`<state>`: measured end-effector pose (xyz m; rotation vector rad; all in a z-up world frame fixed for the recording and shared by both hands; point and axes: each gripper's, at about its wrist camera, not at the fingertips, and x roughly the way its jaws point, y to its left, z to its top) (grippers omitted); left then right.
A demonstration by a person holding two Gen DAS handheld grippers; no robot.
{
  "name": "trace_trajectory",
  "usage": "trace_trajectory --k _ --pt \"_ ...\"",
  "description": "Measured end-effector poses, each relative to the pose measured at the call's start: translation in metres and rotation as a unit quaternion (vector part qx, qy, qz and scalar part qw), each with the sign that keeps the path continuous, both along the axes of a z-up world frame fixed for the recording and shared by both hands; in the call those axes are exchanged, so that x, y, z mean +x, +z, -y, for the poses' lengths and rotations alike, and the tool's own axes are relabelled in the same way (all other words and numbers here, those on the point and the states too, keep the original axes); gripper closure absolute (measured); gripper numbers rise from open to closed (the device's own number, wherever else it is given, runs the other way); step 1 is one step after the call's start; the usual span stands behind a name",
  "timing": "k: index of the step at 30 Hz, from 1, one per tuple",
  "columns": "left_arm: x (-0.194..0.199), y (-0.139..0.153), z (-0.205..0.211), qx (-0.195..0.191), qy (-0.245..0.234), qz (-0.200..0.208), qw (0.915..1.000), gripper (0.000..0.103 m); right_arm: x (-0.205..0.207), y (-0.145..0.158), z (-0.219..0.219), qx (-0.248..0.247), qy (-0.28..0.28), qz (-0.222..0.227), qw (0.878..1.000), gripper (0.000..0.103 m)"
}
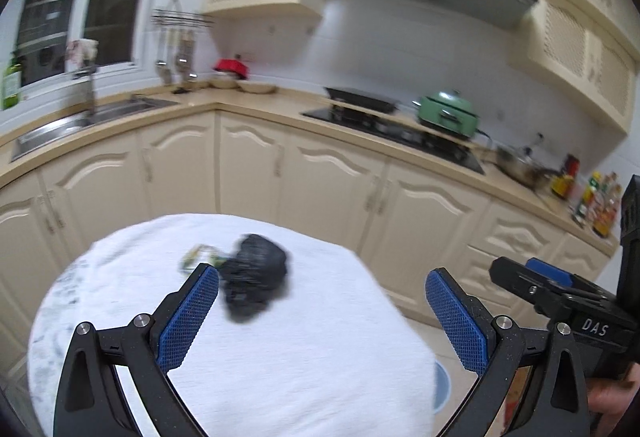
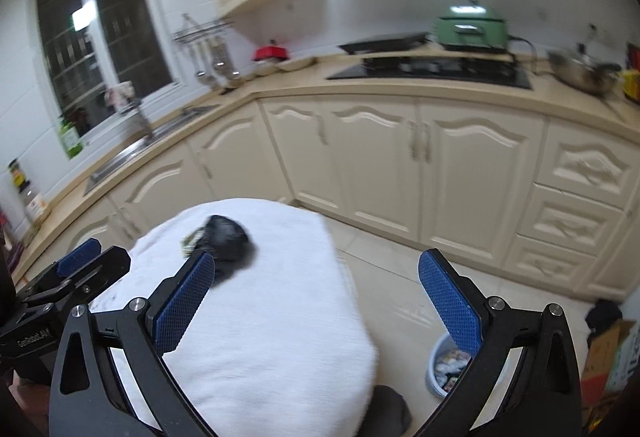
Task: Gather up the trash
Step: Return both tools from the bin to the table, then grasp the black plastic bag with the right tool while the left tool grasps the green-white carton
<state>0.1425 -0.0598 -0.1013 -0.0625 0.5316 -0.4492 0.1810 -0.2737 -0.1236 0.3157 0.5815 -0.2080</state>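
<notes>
Both grippers' ribbed blue fingers gape above a crumpled black bag on white cloth.

Cream cabinets, beige countertop, dark window

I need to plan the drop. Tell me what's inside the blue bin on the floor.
The blue bin holds crumpled white and colourful wrappers near its top. The right gripper finger covers part of it; its bottom is hidden.

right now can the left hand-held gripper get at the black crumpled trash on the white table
Probably yes. The left hand-held gripper is open and empty, and the black crumpled trash lies just ahead by its left finger on the white table, with nothing between them.
</notes>
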Motion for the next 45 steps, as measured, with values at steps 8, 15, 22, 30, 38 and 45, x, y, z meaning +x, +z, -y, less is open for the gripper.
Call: trace_trajectory --k 8,15,22,30,38,45 --pt "-0.045 -0.001 -0.065 -0.007 0.063 -0.001 0.9980 0.001 0.029 0.007 -0.057 -0.017 0.057 -0.002 0.998 0.000" --pt "-0.042 -0.009 -0.089 -0.010 0.102 -0.027 0.9944 0.001 0.067 -0.011 -0.089 -0.023 0.090 -0.031 0.995 0.000" --pt "-0.014 -0.015 -0.098 -0.009 0.124 -0.056 0.9906 0.001 0.107 -0.040 -0.109 -0.020 0.111 -0.067 0.991 0.000" --pt "0.051 -0.026 -0.103 -0.003 0.135 -0.084 0.9872 0.001 0.154 -0.078 -0.120 -0.018 0.123 -0.106 0.987 0.000" --pt "0.107 -0.050 -0.085 0.019 0.126 -0.113 0.9854 0.001 0.215 -0.133 -0.110 0.003 0.104 -0.152 0.983 0.000" --pt "0.155 -0.065 -0.058 0.039 0.116 -0.126 0.9844 0.001 0.246 -0.166 -0.096 0.032 0.116 -0.167 0.979 0.017"
